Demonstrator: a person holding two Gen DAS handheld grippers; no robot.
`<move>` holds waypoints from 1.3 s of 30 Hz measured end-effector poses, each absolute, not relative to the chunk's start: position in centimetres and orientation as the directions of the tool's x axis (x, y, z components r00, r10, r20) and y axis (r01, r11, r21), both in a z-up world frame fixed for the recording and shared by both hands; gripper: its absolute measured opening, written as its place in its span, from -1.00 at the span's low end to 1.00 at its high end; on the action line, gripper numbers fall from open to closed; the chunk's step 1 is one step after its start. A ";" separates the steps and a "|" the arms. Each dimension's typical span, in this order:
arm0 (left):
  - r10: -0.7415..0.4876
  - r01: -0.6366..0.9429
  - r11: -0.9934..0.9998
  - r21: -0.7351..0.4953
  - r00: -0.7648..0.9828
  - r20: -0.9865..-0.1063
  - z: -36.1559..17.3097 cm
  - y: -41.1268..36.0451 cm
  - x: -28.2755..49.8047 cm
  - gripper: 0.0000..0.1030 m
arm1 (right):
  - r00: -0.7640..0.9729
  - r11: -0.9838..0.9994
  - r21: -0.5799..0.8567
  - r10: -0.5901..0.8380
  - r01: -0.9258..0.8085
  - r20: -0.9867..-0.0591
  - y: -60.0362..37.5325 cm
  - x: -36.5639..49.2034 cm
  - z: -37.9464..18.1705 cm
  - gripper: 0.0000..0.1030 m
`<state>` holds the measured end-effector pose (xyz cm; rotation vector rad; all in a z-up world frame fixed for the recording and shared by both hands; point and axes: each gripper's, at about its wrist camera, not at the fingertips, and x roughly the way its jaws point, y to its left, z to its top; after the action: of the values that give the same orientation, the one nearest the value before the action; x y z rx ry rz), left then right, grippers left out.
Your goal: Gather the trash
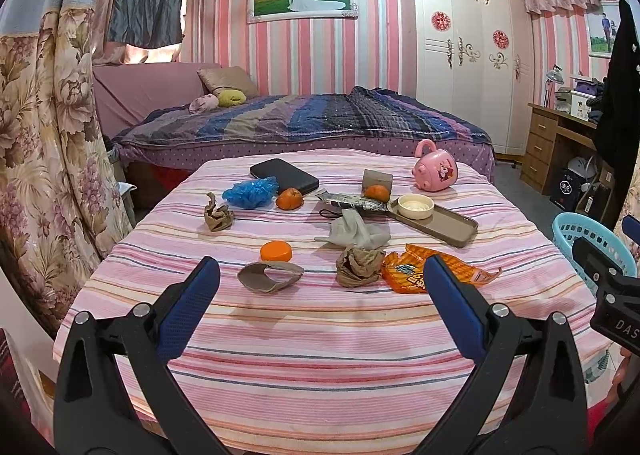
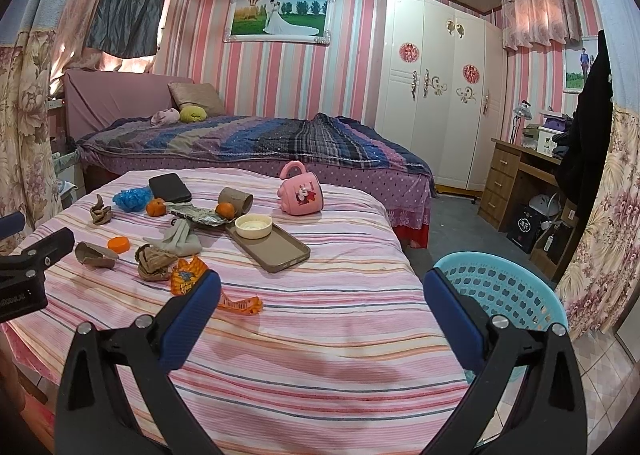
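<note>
Left gripper [image 1: 320, 287] and right gripper [image 2: 322, 297] both spread wide and empty above striped table [image 1: 320, 343], orange wrapper [image 1: 404, 269], crumpled brown paper [image 1: 358, 267] and torn cardboard [image 1: 270, 275] lay near left jaws, blue basket [image 2: 504, 287] stood beside table.

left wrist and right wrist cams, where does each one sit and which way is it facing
Left wrist: on the left gripper, low at the table's near edge, facing the orange wrapper and the bed; its open fingers and the right gripper's black body show.
Right wrist: on the right gripper, further right, facing the blue basket; its open fingers show.
Shared: striped tablecloth, wrapper, pink cup.
</note>
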<state>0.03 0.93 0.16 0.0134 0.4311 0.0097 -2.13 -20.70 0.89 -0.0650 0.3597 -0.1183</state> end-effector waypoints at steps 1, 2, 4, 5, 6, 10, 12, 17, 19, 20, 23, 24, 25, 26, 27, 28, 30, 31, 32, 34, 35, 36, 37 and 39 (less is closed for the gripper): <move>0.013 -0.008 1.000 0.016 0.909 -0.417 0.2 1.0 0.0 0.91 | 0.929 0.991 -0.085 -0.127 0.104 -0.348 -20.7 -2.1 0.9 0.92; 0.015 -0.009 1.000 0.016 0.909 -0.416 0.2 1.0 0.1 0.91 | 0.929 0.991 -0.085 -0.128 0.105 -0.348 -20.7 -2.1 0.9 0.92; 0.015 -0.009 1.000 0.015 0.910 -0.415 0.2 1.0 0.1 0.91 | 0.928 0.991 -0.084 -0.127 0.104 -0.349 -20.7 -2.1 0.9 0.92; 0.014 -0.009 1.000 0.015 0.909 -0.416 0.2 1.0 0.1 0.91 | 0.928 0.991 -0.084 -0.127 0.104 -0.350 -20.7 -2.1 0.9 0.92; 0.015 -0.009 1.000 0.014 0.909 -0.416 0.2 1.0 0.1 0.91 | 0.928 0.991 -0.085 -0.128 0.104 -0.350 -20.7 -2.1 0.9 0.92; 0.015 -0.010 1.000 0.015 0.909 -0.417 0.2 1.0 0.1 0.91 | 0.928 0.991 -0.086 -0.130 0.106 -0.349 -20.8 -2.1 0.9 0.92; 0.015 -0.010 1.000 0.014 0.909 -0.417 0.2 1.1 0.1 0.91 | 0.927 0.991 -0.086 -0.129 0.105 -0.352 -20.8 -2.1 0.9 0.92; 0.015 -0.010 1.000 0.015 0.909 -0.416 0.2 1.1 0.1 0.91 | 0.926 0.990 -0.087 -0.133 0.109 -0.352 -20.9 -2.1 0.8 0.92; 0.016 -0.010 1.000 0.015 0.909 -0.416 0.2 1.1 0.1 0.91 | 0.926 0.990 -0.088 -0.133 0.109 -0.353 -21.0 -2.0 0.8 0.92; 0.016 -0.011 1.000 0.015 0.909 -0.416 0.2 1.3 0.1 0.91 | 0.926 0.990 -0.088 -0.133 0.109 -0.353 -20.9 -2.0 0.8 0.92; 0.016 -0.012 1.000 0.013 0.909 -0.416 0.3 1.3 0.1 0.91 | 0.926 0.990 -0.088 -0.134 0.110 -0.353 -21.0 -2.1 0.7 0.92; 0.017 -0.012 1.000 0.014 0.909 -0.416 0.2 1.3 0.1 0.91 | 0.926 0.990 -0.087 -0.134 0.110 -0.353 -21.0 -2.1 0.7 0.92; 0.016 -0.011 1.000 0.014 0.909 -0.416 0.2 1.3 0.1 0.91 | 0.926 0.990 -0.087 -0.134 0.110 -0.353 -21.1 -2.1 0.7 0.92; 0.017 -0.012 1.000 0.014 0.909 -0.417 0.2 1.4 0.1 0.91 | 0.926 0.990 -0.088 -0.135 0.110 -0.353 -21.0 -2.1 0.7 0.92; 0.017 -0.012 1.000 0.013 0.908 -0.418 0.2 1.5 0.1 0.91 | 0.926 0.990 -0.088 -0.134 0.110 -0.353 -21.0 -2.0 0.7 0.92; 0.017 -0.013 1.000 0.013 0.908 -0.418 0.2 1.5 0.0 0.91 | 0.926 0.990 -0.088 -0.134 0.109 -0.353 -21.0 -2.0 0.7 0.92; 0.018 -0.014 1.000 0.014 0.908 -0.418 0.2 1.6 0.0 0.91 | 0.925 0.990 -0.088 -0.134 0.109 -0.355 -21.1 -2.0 0.7 0.92; 0.018 -0.014 1.000 0.013 0.908 -0.418 0.2 1.6 0.0 0.91 | 0.925 0.990 -0.089 -0.134 0.109 -0.356 -21.1 -2.0 0.7 0.92; 0.017 -0.013 1.000 0.012 0.908 -0.418 0.2 1.6 0.0 0.91 | 0.925 0.990 -0.088 -0.133 0.109 -0.356 -21.1 -2.0 0.7 0.92; 0.018 -0.013 1.000 0.013 0.908 -0.418 0.2 1.6 0.0 0.91 | 0.924 0.990 -0.086 -0.134 0.110 -0.359 -21.3 -2.1 0.5 0.92; 0.017 -0.013 1.000 0.014 0.908 -0.419 0.2 1.5 0.0 0.91 | 0.923 0.990 -0.085 -0.133 0.110 -0.360 -21.4 -2.0 0.4 0.92; 0.018 -0.013 1.000 0.016 0.907 -0.421 0.1 1.6 0.1 0.91 | 0.922 0.990 -0.085 -0.134 0.110 -0.362 -21.3 -1.9 0.3 0.92; 0.019 -0.013 1.000 0.018 0.907 -0.421 0.1 1.7 0.1 0.91 | 0.922 0.990 -0.086 -0.135 0.111 -0.364 -21.4 -1.9 0.2 0.92; 0.023 -0.015 1.000 0.021 0.907 -0.421 0.0 1.7 0.1 0.91 | 0.920 0.990 -0.085 -0.137 0.113 -0.368 -21.5 -1.8 0.1 0.92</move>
<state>0.12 1.70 0.03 0.0170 0.4345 0.0197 -1.77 -21.46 0.12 -0.0621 0.3820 -0.1286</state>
